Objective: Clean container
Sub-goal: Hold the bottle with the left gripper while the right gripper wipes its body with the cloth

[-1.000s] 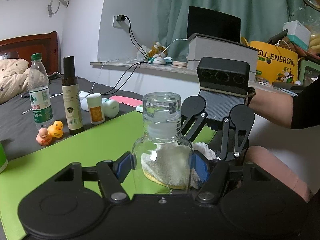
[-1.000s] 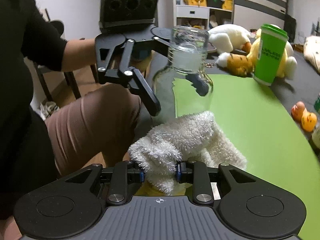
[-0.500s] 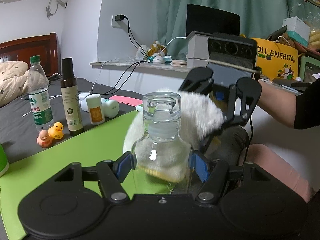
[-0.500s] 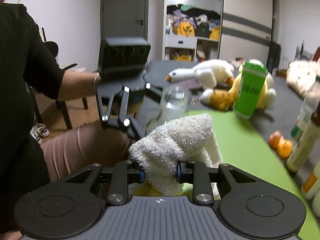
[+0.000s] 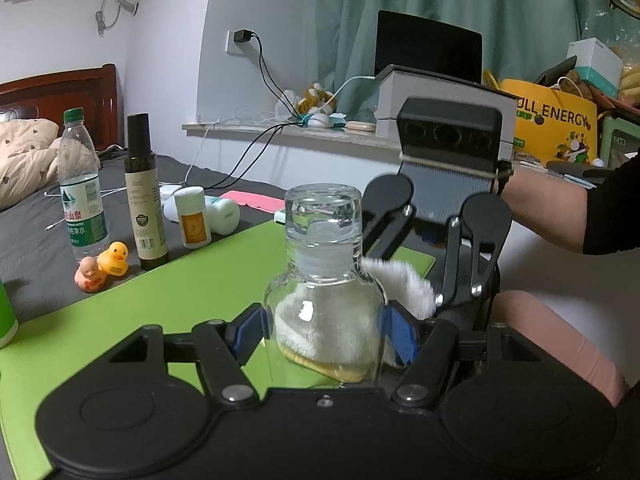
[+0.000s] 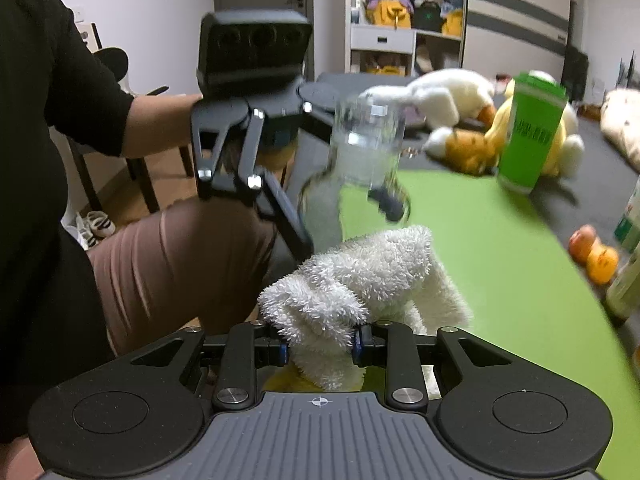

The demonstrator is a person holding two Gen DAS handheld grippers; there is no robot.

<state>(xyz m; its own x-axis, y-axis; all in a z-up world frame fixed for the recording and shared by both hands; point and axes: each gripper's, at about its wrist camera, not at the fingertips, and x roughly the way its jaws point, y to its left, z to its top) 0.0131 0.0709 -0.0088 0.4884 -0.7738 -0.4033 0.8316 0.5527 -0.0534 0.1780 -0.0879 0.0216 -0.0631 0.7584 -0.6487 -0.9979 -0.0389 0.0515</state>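
My left gripper (image 5: pixel 325 336) is shut on a clear glass bottle (image 5: pixel 325 280) with a glass stopper, held upright over the green mat (image 5: pixel 180 300). The bottle (image 6: pixel 356 176) also shows blurred in the right wrist view, between the left gripper's fingers (image 6: pixel 288 228). My right gripper (image 6: pixel 320 346) is shut on a fluffy white cloth (image 6: pixel 360 280) with a yellow underside. In the left wrist view the cloth (image 5: pixel 400 284) sits against the far side of the bottle's lower body, with the right gripper (image 5: pixel 448 300) just behind it.
On the dark table left of the mat stand a water bottle (image 5: pixel 82 196), a dark tall bottle (image 5: pixel 144 196), a small orange-label bottle (image 5: pixel 194 216) and two toy ducks (image 5: pixel 104 266). A green cup (image 6: pixel 530 136) and plush toys (image 6: pixel 460 120) lie beyond. My knee (image 6: pixel 180 264) is at the mat's edge.
The right gripper with the cloth rose beside the bottle's neck half a second ago and has come back down against the bottle's lower body. The left gripper kept holding the bottle.
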